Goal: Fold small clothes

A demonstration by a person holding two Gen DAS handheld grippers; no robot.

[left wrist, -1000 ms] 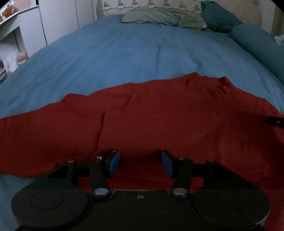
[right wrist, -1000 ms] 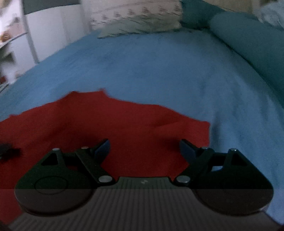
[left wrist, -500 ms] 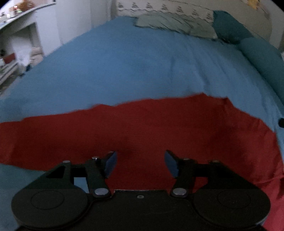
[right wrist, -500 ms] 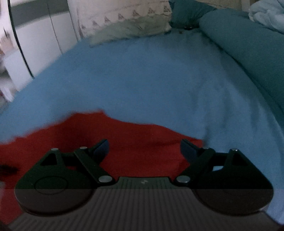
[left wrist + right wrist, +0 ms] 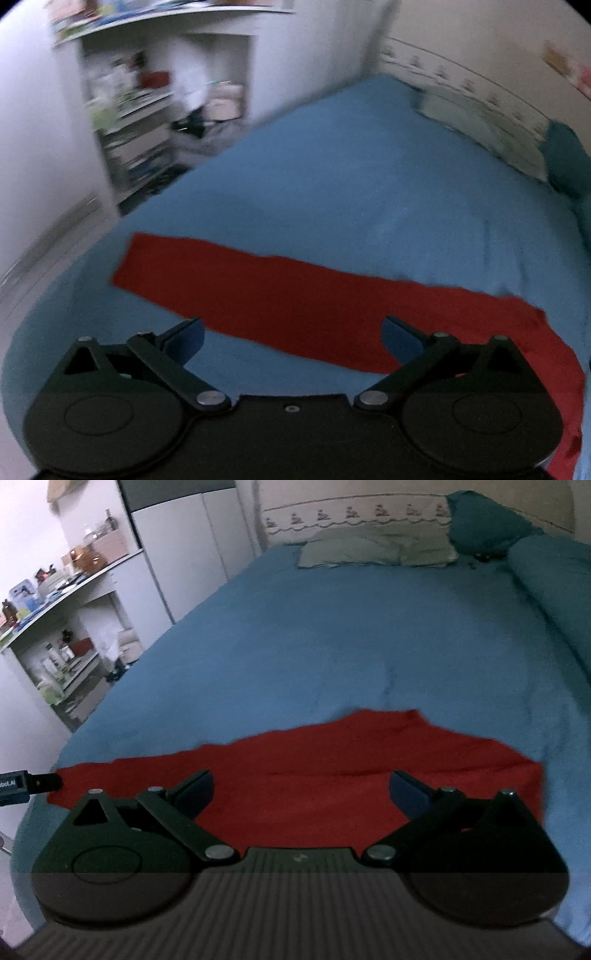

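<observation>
A red garment (image 5: 280, 295) lies flat on the blue bedspread (image 5: 369, 177) as a long band. In the right wrist view the same red garment (image 5: 332, 771) spreads across the near part of the bed. My left gripper (image 5: 291, 334) hangs above its near edge, jaws opening wide, nothing between the blue pads. My right gripper (image 5: 301, 788) is open above the garment's middle and holds nothing. The tip of the left gripper (image 5: 22, 784) shows at the left edge of the right wrist view, beside the garment's left end.
Pillows (image 5: 373, 546) lie at the head of the bed, with a teal bolster (image 5: 554, 576) along the right side. White shelves (image 5: 147, 110) with clutter and a cupboard (image 5: 184, 546) stand to the left of the bed.
Both grippers have pulled back and risen away from the garment, so it looks smaller and lower in view. The left jaws have spread much wider, and its view has swung left towards the shelves.
</observation>
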